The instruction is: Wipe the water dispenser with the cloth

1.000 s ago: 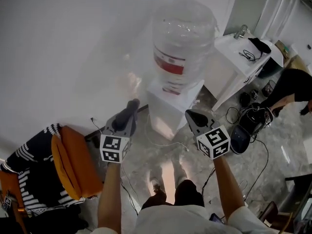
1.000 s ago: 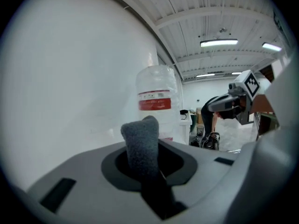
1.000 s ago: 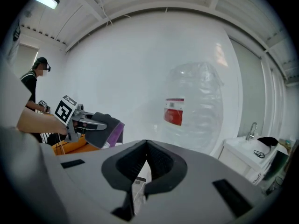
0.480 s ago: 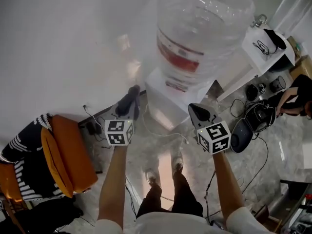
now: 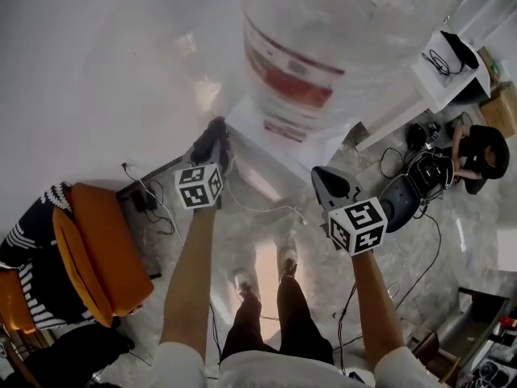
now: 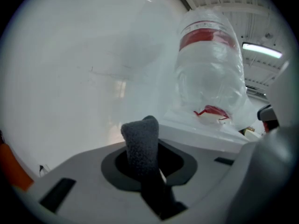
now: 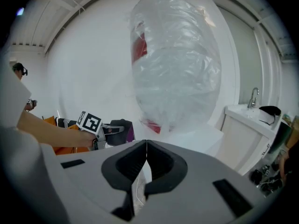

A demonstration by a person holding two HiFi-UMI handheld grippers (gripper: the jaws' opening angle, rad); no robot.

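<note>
WIPE ABOUT TO BEGIN: You stand over the water dispenser [image 5: 260, 140], its plastic-covered bottle [image 5: 339, 39] upright and filling 12 o'clock of the head view. Your left gripper [image 5: 215, 134], jaws clamped on a wad of dark grey cloth [image 6: 140, 143], is the nearer one, just beside the dispenser's left edge, with the white top at about 2 o'clock from its tips. Your right gripper [image 5: 325, 176], jaws pressed together on nothing, hangs at 5 o'clock of the dispenser. The cloth appears not yet to touch any surface.
</note>
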